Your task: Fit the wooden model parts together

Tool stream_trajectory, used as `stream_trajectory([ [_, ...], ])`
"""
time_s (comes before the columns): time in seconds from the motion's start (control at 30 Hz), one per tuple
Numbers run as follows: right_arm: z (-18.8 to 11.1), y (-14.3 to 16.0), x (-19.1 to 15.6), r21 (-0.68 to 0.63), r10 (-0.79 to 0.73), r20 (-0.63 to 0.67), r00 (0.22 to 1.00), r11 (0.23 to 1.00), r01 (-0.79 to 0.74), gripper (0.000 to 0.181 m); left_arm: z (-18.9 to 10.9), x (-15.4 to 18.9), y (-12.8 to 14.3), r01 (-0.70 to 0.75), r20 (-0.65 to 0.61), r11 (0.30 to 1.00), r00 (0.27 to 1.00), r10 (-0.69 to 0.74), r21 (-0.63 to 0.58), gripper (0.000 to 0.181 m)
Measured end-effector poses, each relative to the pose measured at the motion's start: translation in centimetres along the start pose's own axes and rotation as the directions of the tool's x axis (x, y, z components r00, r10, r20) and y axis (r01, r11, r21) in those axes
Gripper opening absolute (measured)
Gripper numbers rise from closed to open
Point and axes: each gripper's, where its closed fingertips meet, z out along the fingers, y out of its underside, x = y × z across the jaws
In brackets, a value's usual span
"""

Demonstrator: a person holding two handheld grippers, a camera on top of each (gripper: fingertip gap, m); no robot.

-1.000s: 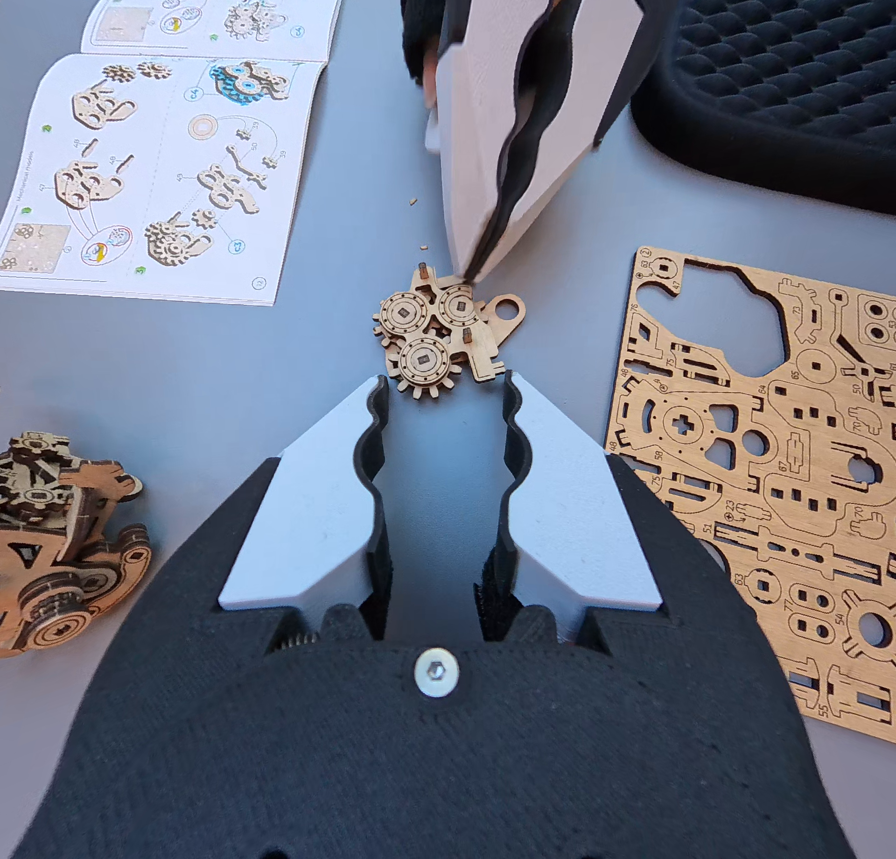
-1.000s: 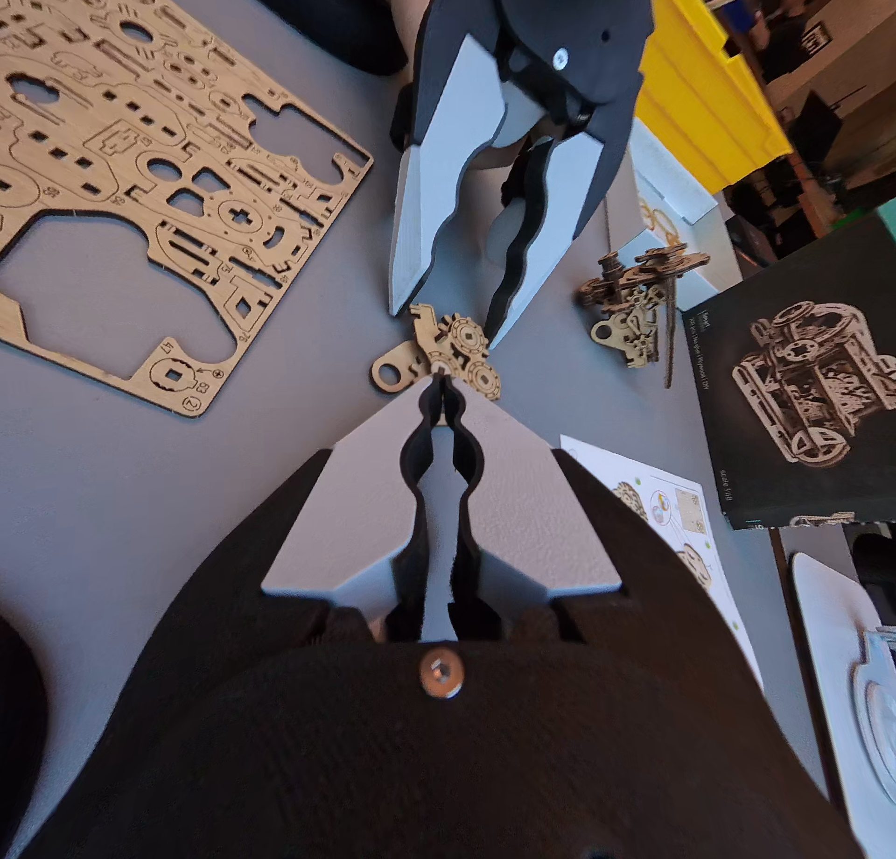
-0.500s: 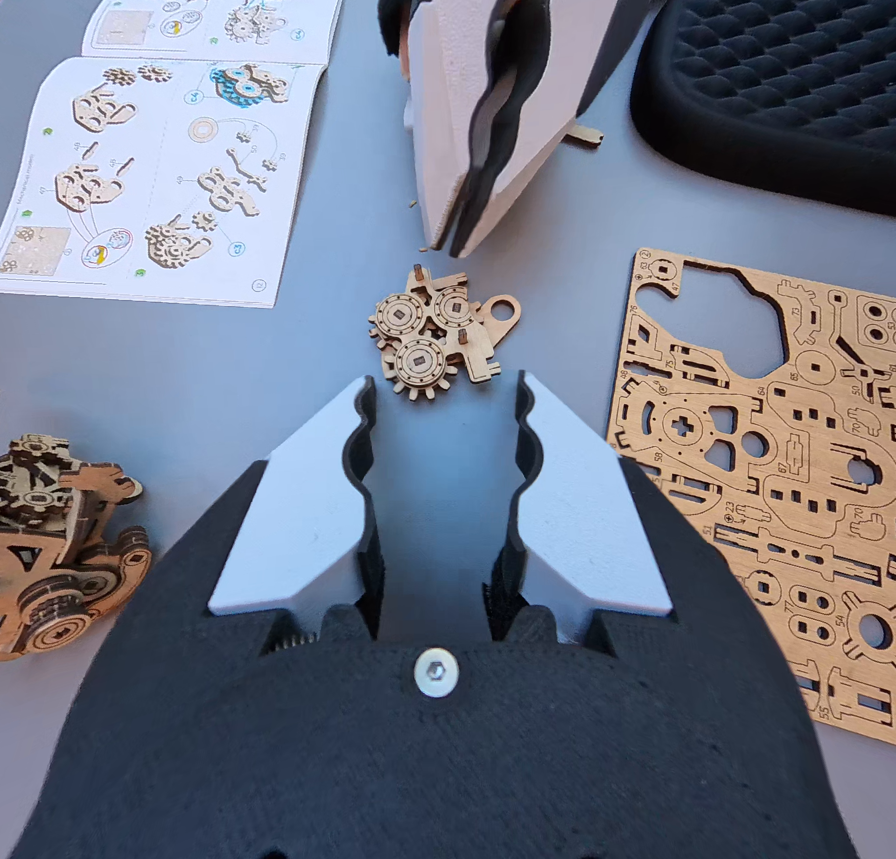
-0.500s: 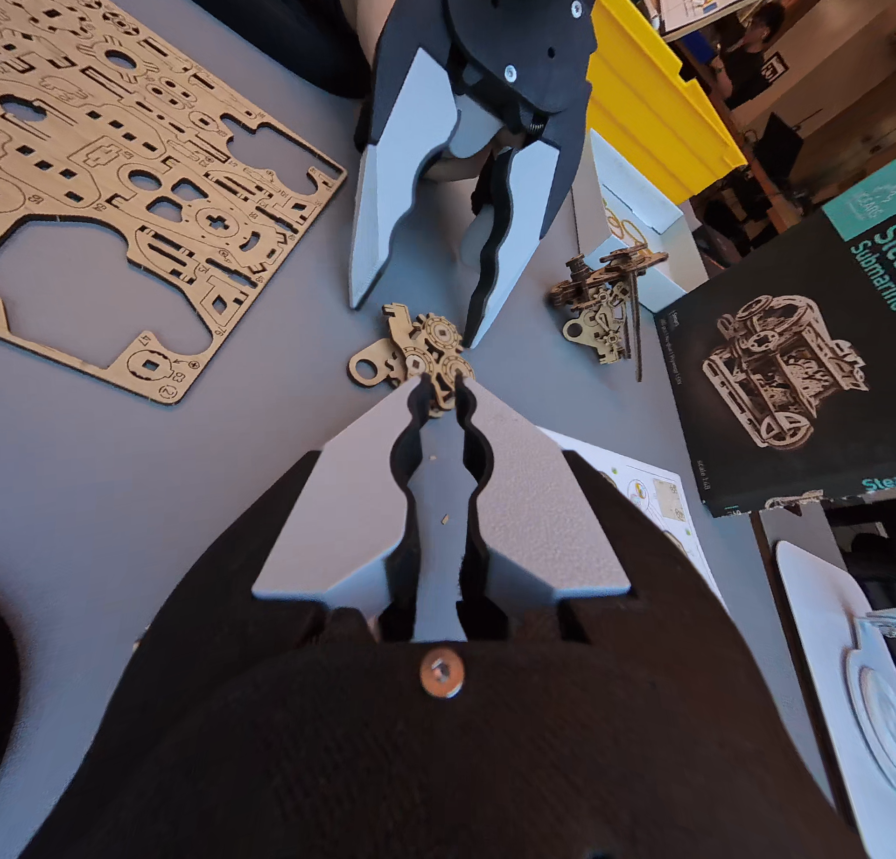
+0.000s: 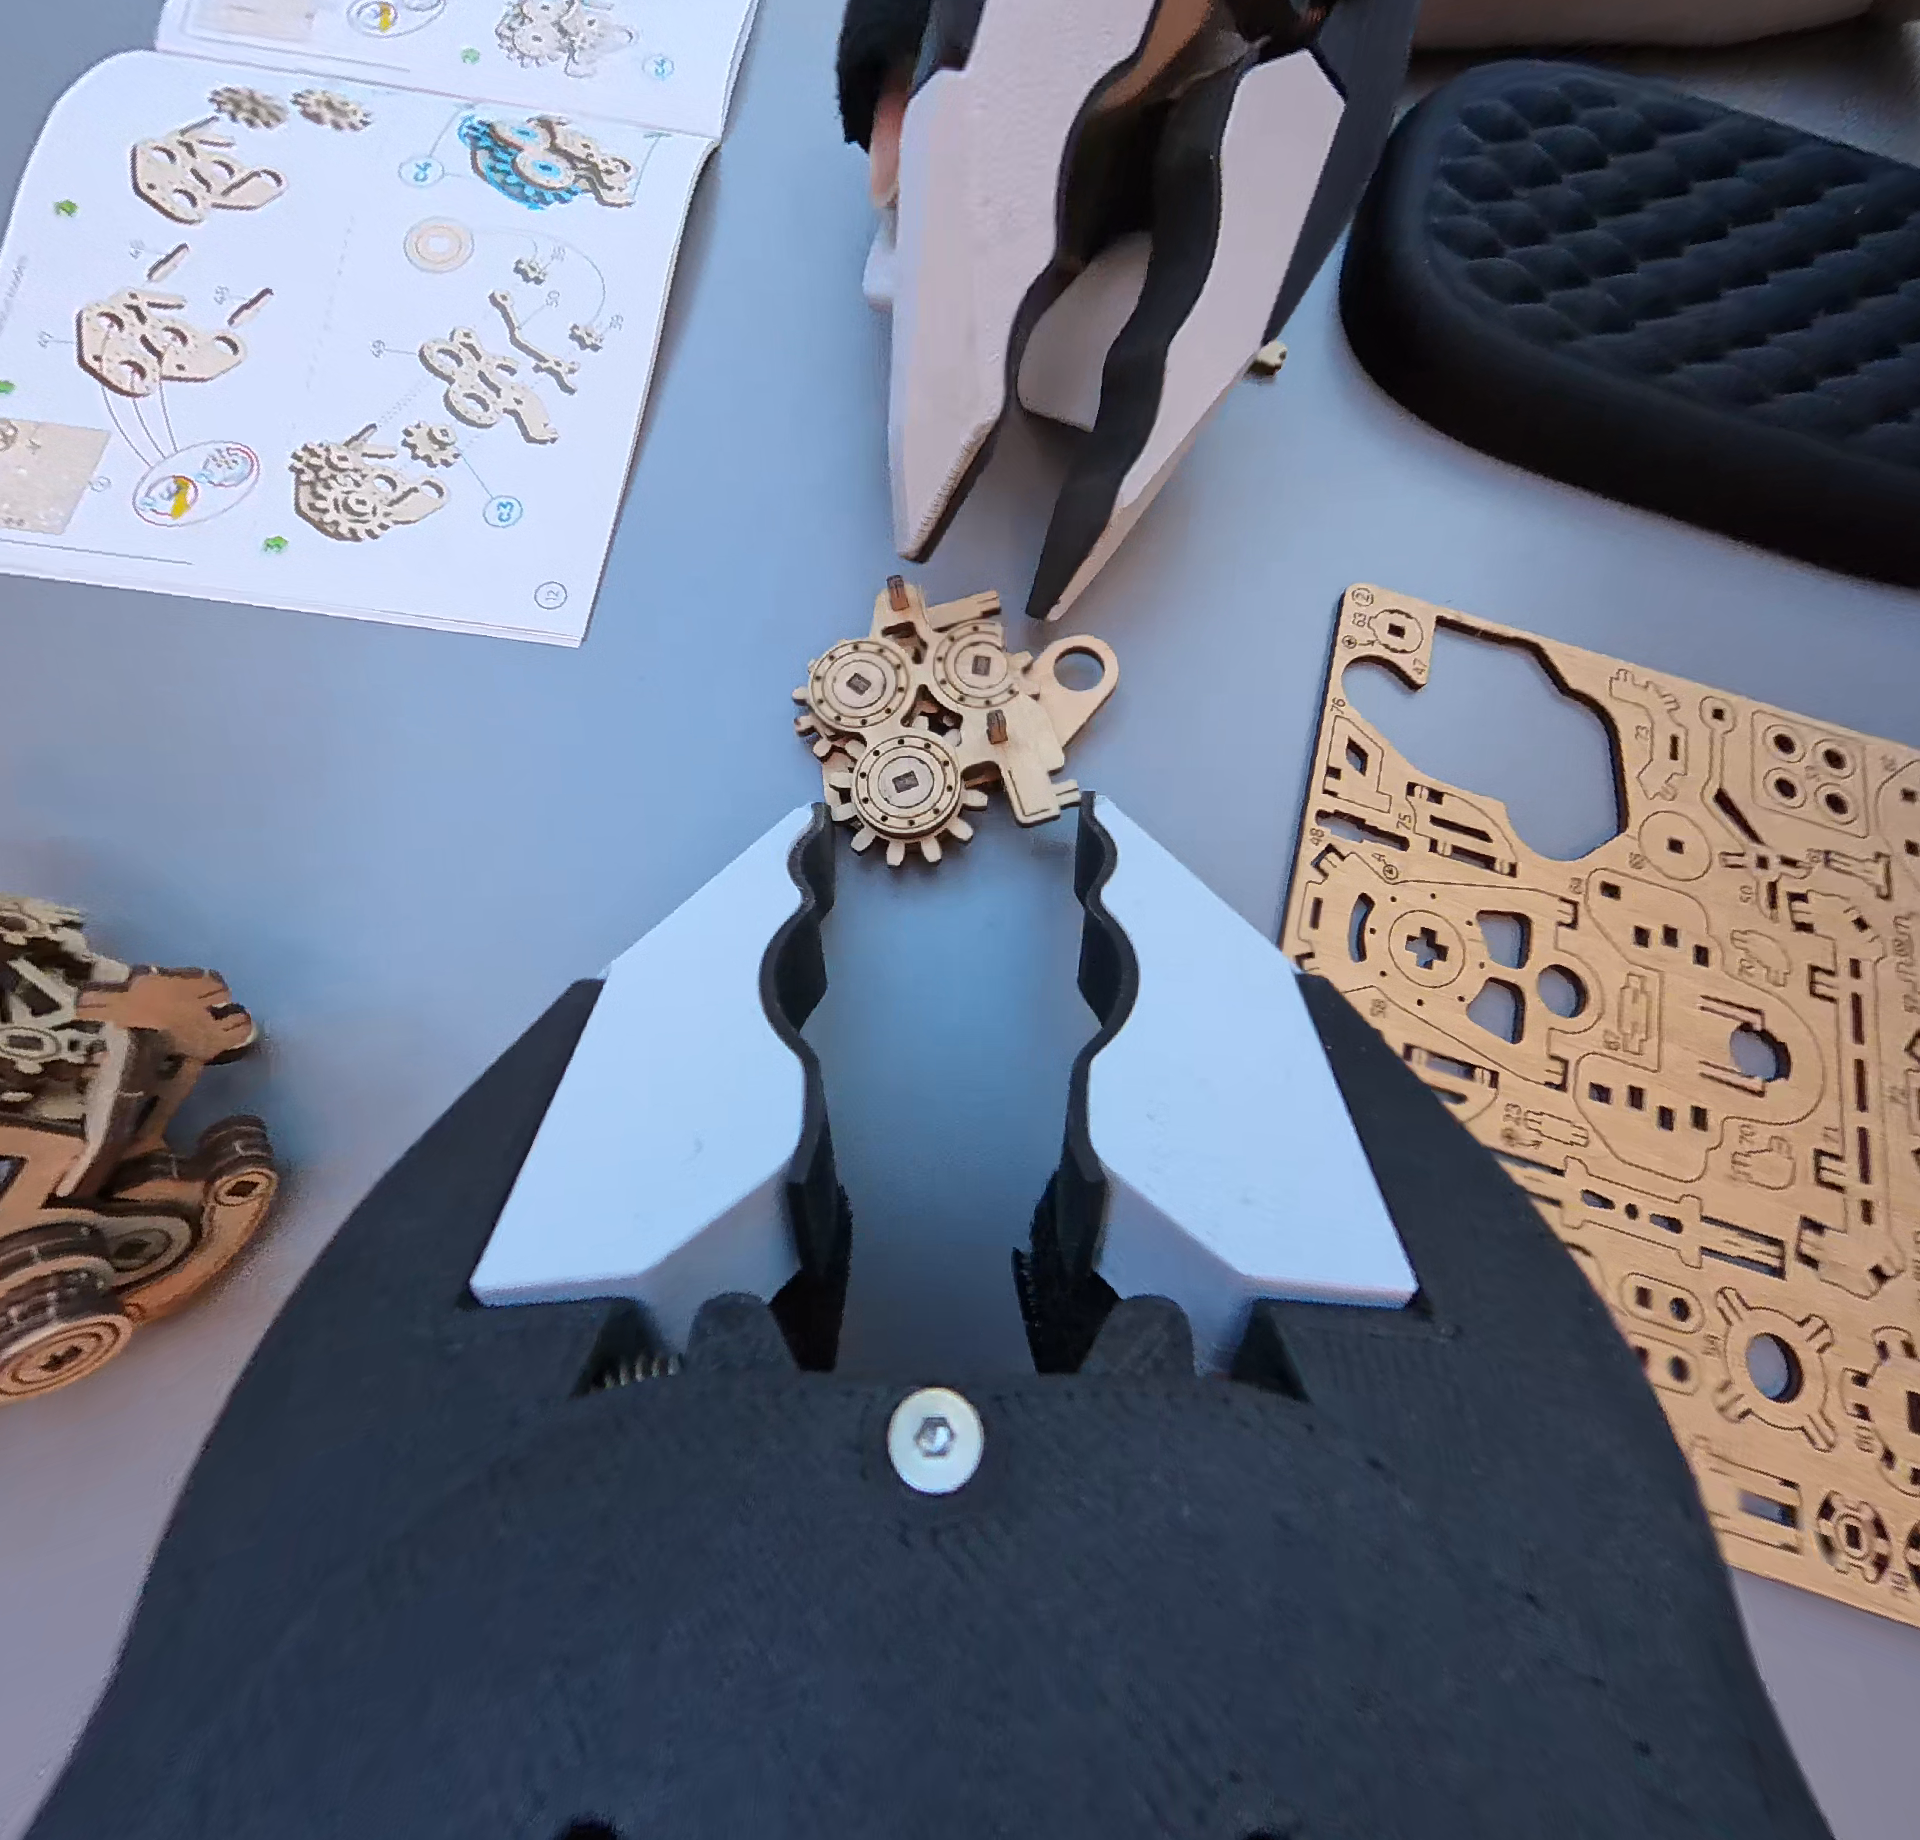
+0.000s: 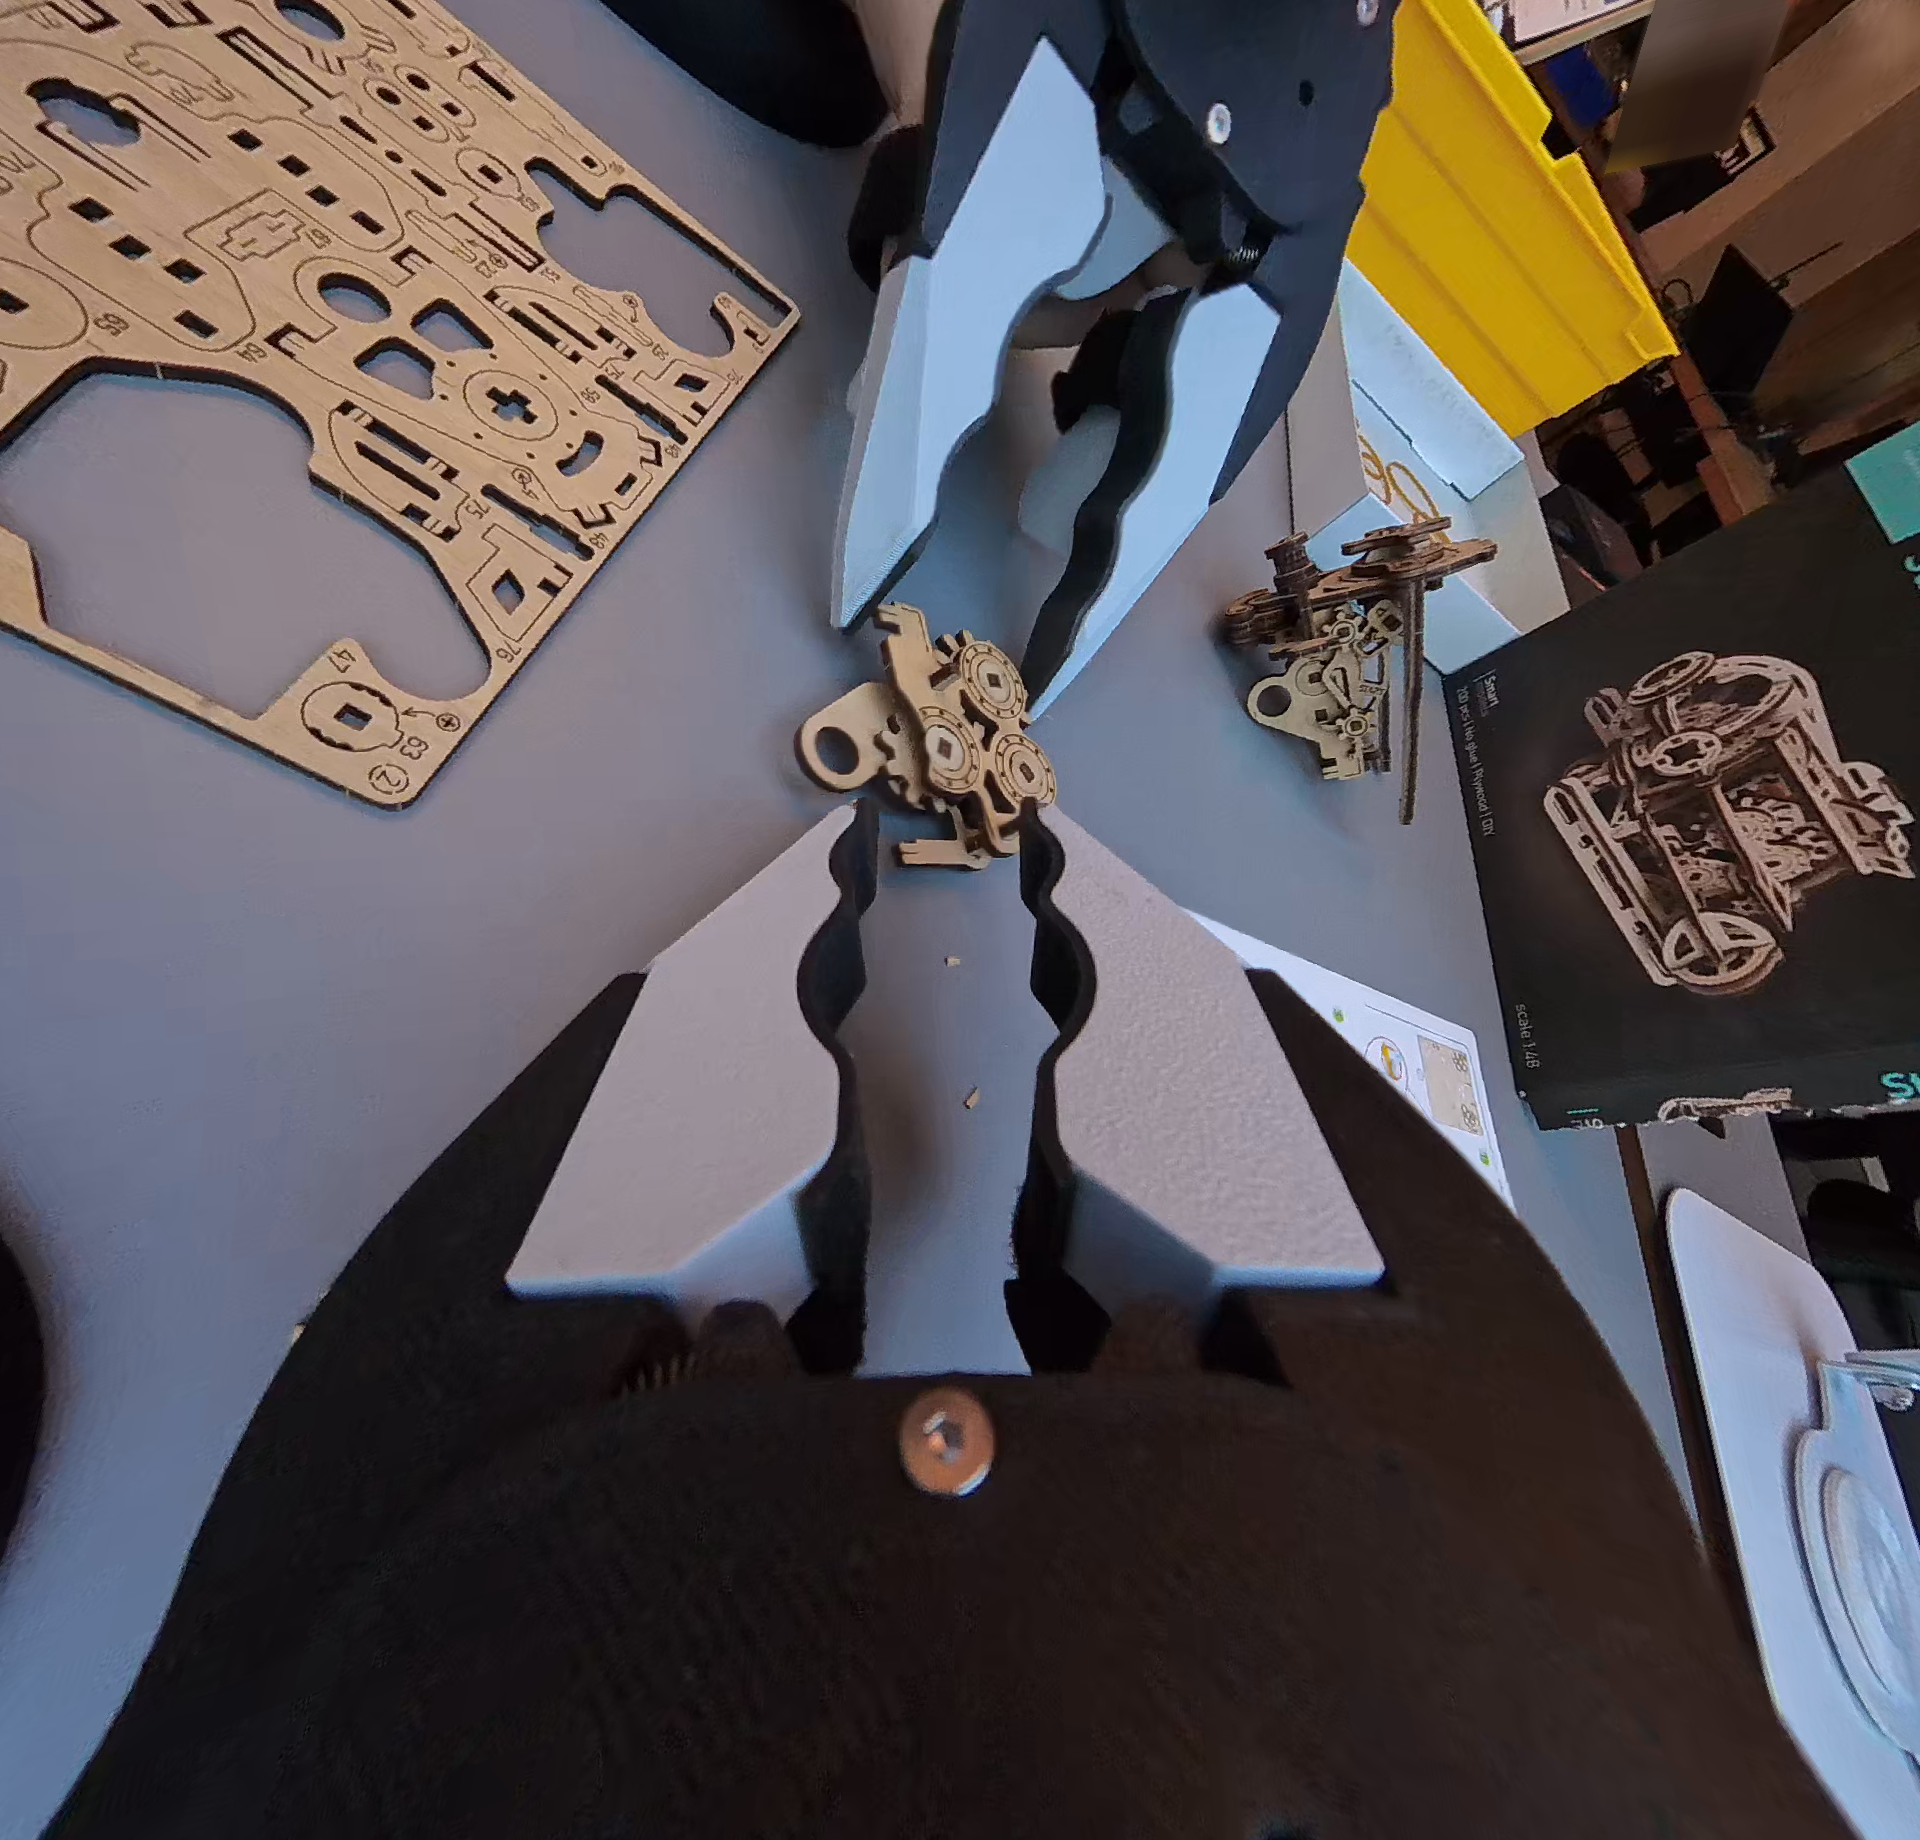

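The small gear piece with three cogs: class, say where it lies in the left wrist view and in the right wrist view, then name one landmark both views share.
Left wrist view: the gear piece lies at centre, just beyond the open left claw.
Right wrist view: it lies at centre, at the tips of the open right claw.
Shared landmark: the wooden parts sheet, right of the piece in the left view, upper left in the right view.
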Motion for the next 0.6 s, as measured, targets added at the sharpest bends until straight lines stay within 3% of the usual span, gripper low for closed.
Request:
stream_trajectory([
  [0.17, -0.8, -0.8, 0.8, 0.072, 0.025, -0.044, 0.999, 0.997, -0.022, 0.027, -0.7, -0.2, -0.5, 0.252, -0.115, 0.967, 0.962, -0.246, 0.047, 0.045],
  [0.33, -1.4, -0.9, 2.2, 0.105, 0.072, -0.103, 0.992, 0.993, -0.061, 0.027, -2.1, -0.7, -1.4, 0.583, -0.334, 0.809, 0.781, -0.528, 0.083, 0.044],
  [0.43, -1.4, -0.8, 2.3, 0.108, 0.086, -0.105, 0.991, 0.991, -0.075, 0.027, -2.5, -1.2, -1.5, 0.668, -0.383, 0.739, 0.707, -0.594, 0.088, 0.044],
  [0.6, -1.3, -0.7, 2.2, 0.100, 0.072, -0.106, 0.992, 0.993, -0.061, 0.027, -2.7, -0.9, -1.7, 0.716, -0.448, 0.695, 0.644, -0.620, 0.066, 0.044],
])
